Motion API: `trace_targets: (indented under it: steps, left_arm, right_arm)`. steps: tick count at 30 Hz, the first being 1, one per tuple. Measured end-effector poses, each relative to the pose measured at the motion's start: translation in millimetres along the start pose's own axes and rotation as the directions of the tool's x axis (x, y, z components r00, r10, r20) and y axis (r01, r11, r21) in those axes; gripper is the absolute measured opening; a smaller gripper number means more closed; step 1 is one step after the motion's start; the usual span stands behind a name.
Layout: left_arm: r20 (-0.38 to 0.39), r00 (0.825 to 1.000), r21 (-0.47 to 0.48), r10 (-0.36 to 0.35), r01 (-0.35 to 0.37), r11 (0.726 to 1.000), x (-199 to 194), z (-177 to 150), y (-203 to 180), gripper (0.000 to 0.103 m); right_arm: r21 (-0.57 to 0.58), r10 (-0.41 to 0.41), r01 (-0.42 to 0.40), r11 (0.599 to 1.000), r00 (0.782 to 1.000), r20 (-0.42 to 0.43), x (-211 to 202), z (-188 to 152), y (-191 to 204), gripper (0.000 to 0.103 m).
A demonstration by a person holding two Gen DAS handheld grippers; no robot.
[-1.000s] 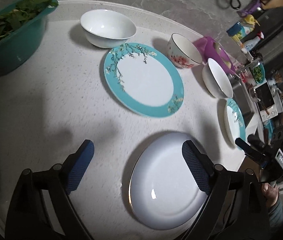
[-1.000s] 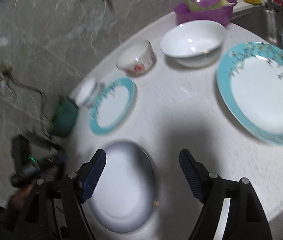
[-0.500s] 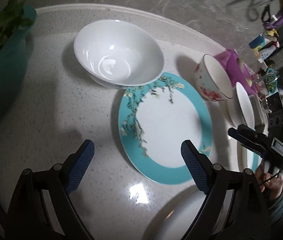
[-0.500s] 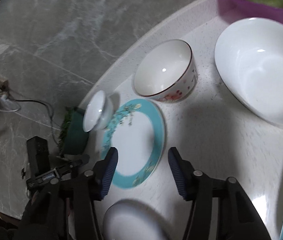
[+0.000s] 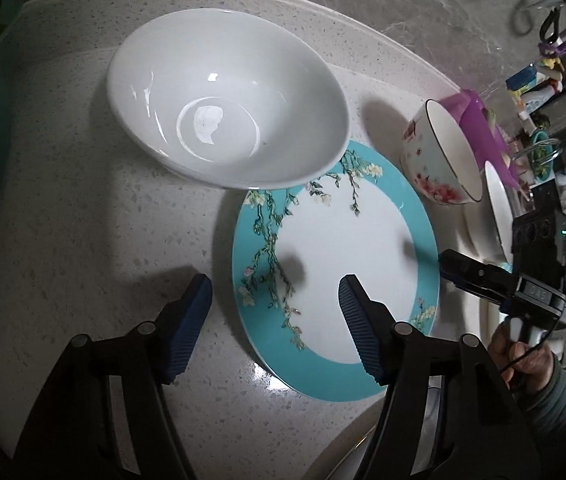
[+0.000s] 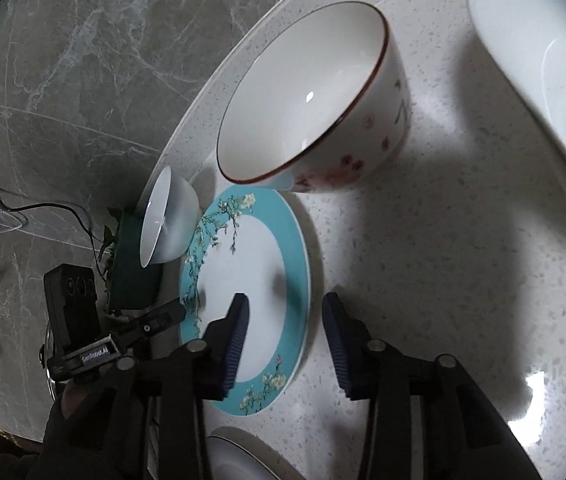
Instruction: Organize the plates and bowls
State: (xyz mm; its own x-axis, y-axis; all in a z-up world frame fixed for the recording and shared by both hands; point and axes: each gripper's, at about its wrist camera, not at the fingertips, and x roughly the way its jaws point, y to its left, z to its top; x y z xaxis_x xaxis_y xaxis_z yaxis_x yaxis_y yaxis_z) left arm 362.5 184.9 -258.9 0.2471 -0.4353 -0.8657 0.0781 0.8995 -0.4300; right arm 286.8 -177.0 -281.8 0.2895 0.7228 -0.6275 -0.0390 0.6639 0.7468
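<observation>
In the left wrist view, the left hand-held gripper is seen over the near left edge of the teal-rimmed plate, which lies on the speckled table. One blue pad stands outside the plate's left rim and the other over its white centre; the jaws are closing, and whether the pads touch the plate cannot be told. The large white bowl sits just behind the plate, its rim overlapping the plate's far edge in the picture. To the right stands the floral bowl, and behind it a purple container, partly hidden. Another white bowl is seen edge-on at the right. The right hand-held gripper is seen at the far right, held by a hand. A white plate is cut off at the bottom edge.

In the right wrist view, the right hand-held gripper straddles the right rim of the same plate, its jaws closing, apparently not yet pressing on it. The floral bowl stands just beyond the plate. A white bowl is cut off at the upper right. The large bowl appears edge-on at the left, in front of a green tub that is mostly hidden.
</observation>
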Motion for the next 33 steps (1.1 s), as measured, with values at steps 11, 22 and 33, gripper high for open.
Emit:
trace_targets:
  steps: [11,22,33]
  left_arm:
    - [-0.012,0.999,0.025,0.036,-0.036,0.999,-2,3,5,0.023]
    - [0.006,0.993,0.041,0.118,-0.118,0.992,-3,-4,-2,0.015]
    - [0.020,0.995,0.030,0.098,-0.099,0.995,-25,-20,-25,0.015]
  right_arm:
    - [0.010,-0.029,0.029,1.000,0.999,-0.023,5,7,-6,0.011]
    - [-0.041,-0.141,0.140,0.989,0.990,-0.010,2,0,7,0.012]
    - [-0.027,-0.139,0.139,0.990,0.990,0.017,-20,-13,18,0.012]
